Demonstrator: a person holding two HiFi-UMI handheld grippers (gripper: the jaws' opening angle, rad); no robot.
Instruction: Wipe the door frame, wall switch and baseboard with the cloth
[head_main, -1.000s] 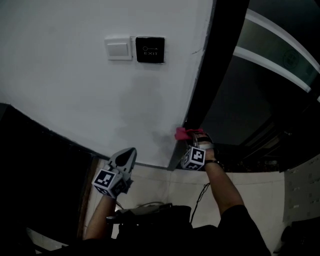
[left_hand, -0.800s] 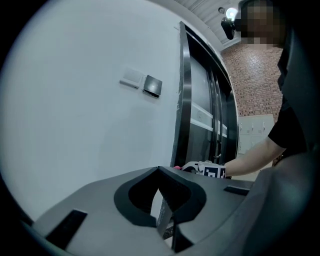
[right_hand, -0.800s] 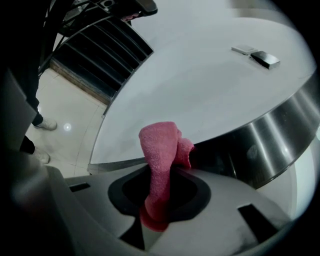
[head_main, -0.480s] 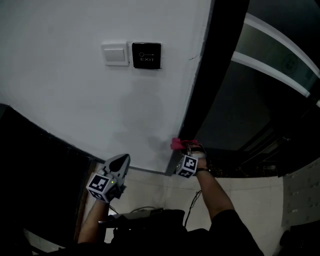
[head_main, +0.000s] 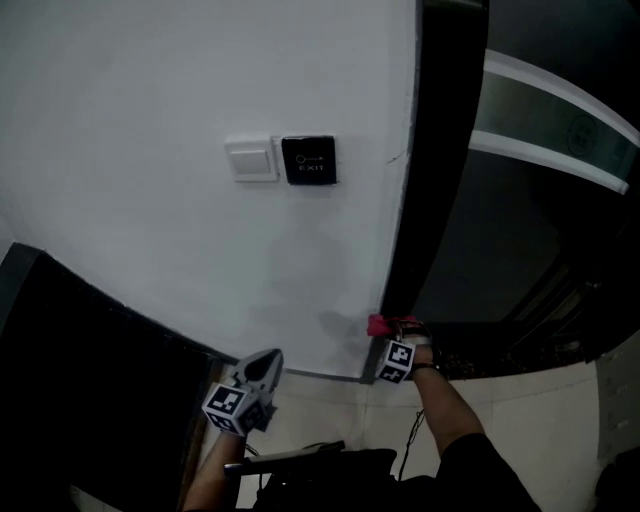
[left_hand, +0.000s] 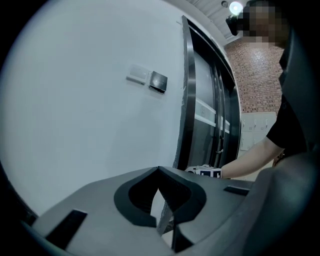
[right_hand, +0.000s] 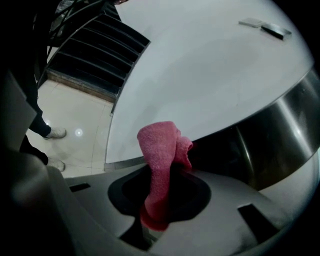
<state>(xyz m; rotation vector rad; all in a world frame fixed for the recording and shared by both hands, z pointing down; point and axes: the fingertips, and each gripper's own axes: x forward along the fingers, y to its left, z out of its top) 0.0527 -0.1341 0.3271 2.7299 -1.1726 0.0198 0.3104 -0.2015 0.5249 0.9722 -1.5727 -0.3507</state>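
Note:
My right gripper is shut on a pink cloth and holds it against the foot of the black door frame, where the frame meets the white wall. In the right gripper view the cloth sticks up from between the jaws, with the dark frame just to its right. The white wall switch and a black exit button sit higher on the wall. A grey baseboard runs along the wall's bottom. My left gripper hangs low by the baseboard, shut and empty.
A dark panel covers the lower left of the wall. Pale floor tiles lie below the baseboard. Dark slatted steps stand further along the wall. Glass with pale bands lies right of the frame.
The head view has shifted, so the switch and frame sit lower in the picture. The right gripper with the cloth has slid slightly down the frame toward the baseboard. The left gripper stays low.

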